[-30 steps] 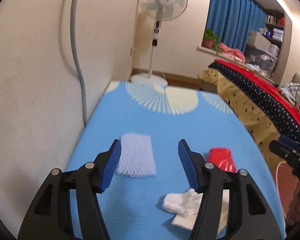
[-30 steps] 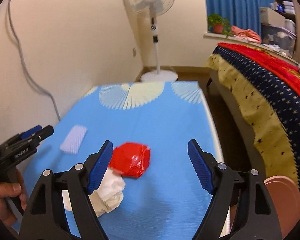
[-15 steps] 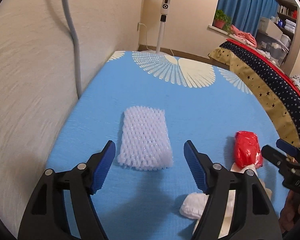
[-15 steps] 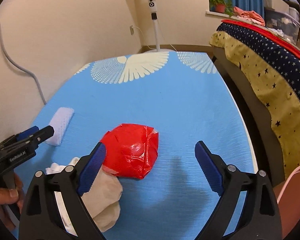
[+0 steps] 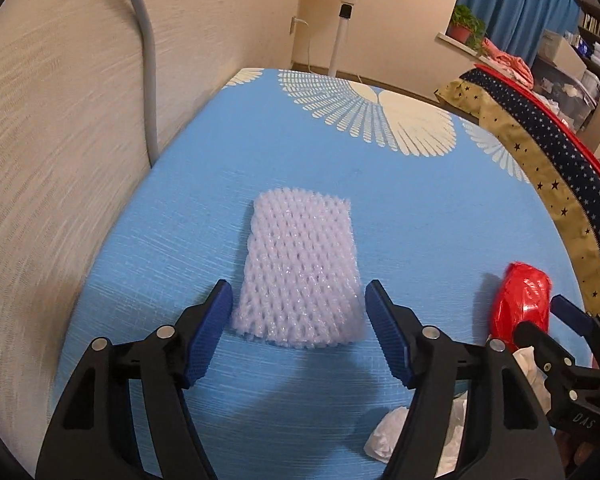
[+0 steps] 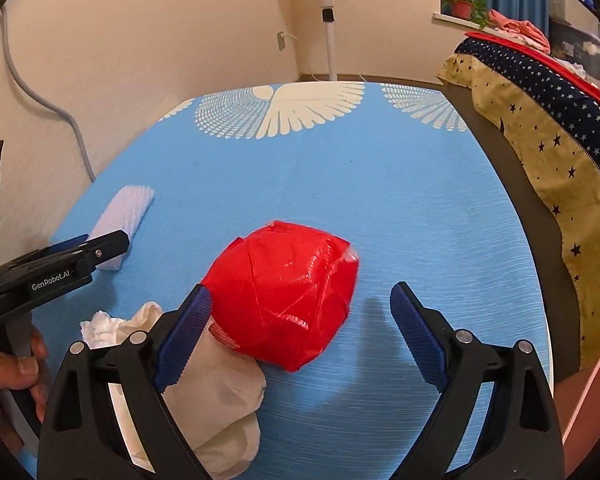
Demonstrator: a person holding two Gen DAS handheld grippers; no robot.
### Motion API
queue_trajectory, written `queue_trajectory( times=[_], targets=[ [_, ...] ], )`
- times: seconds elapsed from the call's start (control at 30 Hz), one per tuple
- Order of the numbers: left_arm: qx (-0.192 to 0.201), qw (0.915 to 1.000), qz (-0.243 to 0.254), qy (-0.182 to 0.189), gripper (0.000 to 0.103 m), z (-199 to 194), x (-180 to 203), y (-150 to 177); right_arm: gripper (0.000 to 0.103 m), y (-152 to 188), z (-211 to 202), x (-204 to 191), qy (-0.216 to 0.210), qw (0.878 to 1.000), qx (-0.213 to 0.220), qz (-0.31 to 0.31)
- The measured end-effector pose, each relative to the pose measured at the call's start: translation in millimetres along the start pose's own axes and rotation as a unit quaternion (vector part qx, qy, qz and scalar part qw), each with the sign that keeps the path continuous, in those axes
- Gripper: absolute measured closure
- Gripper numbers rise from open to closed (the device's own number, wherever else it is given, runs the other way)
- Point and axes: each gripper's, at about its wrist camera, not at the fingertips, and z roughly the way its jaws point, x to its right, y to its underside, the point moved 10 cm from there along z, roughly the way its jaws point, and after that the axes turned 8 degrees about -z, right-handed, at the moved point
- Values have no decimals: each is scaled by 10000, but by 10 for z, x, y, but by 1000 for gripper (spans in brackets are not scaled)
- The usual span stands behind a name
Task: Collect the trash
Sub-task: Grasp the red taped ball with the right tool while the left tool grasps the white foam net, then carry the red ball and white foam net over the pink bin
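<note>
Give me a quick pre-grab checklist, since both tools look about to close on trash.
1. Left tool open: ok.
2. White foam net lined up between its pads, near end only: ok.
3. Right tool open: ok.
4. Red plastic wad centred: not ok, it sits toward the left pad.
5. Crumpled tissue clear of the right tool: not ok, it lies under the left pad.
6. Somewhere to drop trash: cannot tell.

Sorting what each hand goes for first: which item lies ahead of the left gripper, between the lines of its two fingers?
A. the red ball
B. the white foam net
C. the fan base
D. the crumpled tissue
B: the foam net lies just ahead of the open left gripper, untouched.
</note>
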Motion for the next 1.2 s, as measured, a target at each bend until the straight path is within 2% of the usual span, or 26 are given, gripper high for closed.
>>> queue_trajectory(
  times=[0.03, 0.07, 0.1, 0.13, 0.3, 0.53, 0.77, 0.97, 1.2],
  targets=[
    [3, 10000, 39, -13, 47, 0, 14, -2, 16, 11, 13, -2, 7, 10000, -48, -12],
    [9, 10000, 82, -39, 57, -3, 18, 0, 22, 15, 22, -7, -17, 10000, -67, -9],
    [11, 9999, 137, -52, 63, -7, 25, 5, 33, 27, 25, -27, -60, 9999, -97, -23],
    [18, 9999, 152, -50, 65, -11, 32, 1, 37, 32, 28, -40, -81, 9999, -126, -65],
    [188, 9994, 287, -65, 88, -102, 71, -58, 39, -23, -67, 30, 102, 9999, 2, -83],
    [301, 9977, 593, 99, 92, -261, 266, -55, 39, -154, -329, 263, 311, 9990, 261, 167],
    [503, 9945, 784, 469, 92, -544, 588, -79, 39, -221, -703, 481, 485, 9975, 448, 242],
    [545, 9878, 1142, 908, 92, -797, 1091, 55, 39, -218, -1109, 741, 717, 9953, 611, 217],
    [655, 9759, 1389, 1548, 92, -1180, 1799, 231, 39, -30, -1676, 1249, 1155, 9898, 655, 510]
  ],
)
